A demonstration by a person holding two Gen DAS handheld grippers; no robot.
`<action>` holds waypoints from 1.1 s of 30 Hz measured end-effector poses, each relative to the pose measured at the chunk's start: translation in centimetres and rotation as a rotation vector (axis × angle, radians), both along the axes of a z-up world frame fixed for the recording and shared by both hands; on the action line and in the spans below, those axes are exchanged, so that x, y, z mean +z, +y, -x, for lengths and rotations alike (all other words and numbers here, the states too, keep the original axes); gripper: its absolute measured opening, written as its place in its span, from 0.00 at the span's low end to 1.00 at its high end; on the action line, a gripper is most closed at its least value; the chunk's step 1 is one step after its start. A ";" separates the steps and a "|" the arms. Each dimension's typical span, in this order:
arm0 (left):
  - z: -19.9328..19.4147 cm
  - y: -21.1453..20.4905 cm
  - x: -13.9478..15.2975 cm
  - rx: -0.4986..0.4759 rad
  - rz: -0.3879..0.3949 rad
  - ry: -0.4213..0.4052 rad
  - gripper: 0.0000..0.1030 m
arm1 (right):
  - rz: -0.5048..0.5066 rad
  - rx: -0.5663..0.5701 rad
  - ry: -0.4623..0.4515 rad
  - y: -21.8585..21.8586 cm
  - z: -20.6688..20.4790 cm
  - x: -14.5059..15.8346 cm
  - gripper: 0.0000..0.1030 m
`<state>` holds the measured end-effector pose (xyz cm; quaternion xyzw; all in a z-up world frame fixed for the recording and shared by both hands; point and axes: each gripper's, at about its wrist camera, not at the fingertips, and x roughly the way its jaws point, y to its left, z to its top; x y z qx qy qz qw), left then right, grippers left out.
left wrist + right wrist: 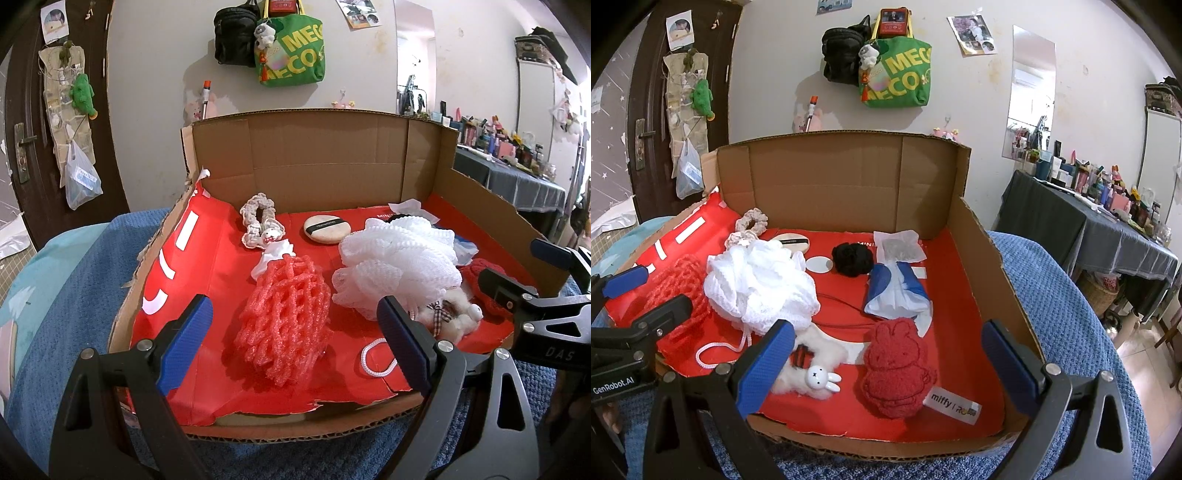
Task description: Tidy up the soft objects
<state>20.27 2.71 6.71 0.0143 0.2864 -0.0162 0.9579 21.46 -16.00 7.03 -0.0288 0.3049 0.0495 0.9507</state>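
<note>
A cardboard box lined with red paper holds the soft things. In the left wrist view a pink foam net lies in front of my left gripper, which stands open and empty at the box's near edge. Beside it are a white bath pouf, a crocheted scrunchie and a powder puff. In the right wrist view my right gripper is open around empty air, just short of a red plush rabbit. A white fluffy rabbit charm lies by its left finger.
Further back in the box lie a black scrunchie, a blue and white pouch and a clear packet. The box rests on a blue blanket. Bags hang on the wall; a cluttered table stands at right.
</note>
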 end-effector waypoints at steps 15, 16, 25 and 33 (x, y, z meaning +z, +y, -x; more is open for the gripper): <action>0.0 0.0 0.0 -0.002 0.001 -0.001 0.88 | 0.005 0.001 0.001 0.0 0.0 -0.2 1.00; 0.0 0.0 0.0 -0.001 0.001 0.000 0.88 | 0.004 0.001 0.002 -0.1 0.0 -0.2 1.00; 0.0 -0.1 0.0 -0.005 0.003 -0.001 0.88 | 0.005 0.001 0.005 -0.1 0.0 -0.2 1.00; 0.0 0.0 0.0 -0.005 0.003 -0.001 0.88 | 0.006 0.002 0.007 -0.2 0.0 -0.3 1.00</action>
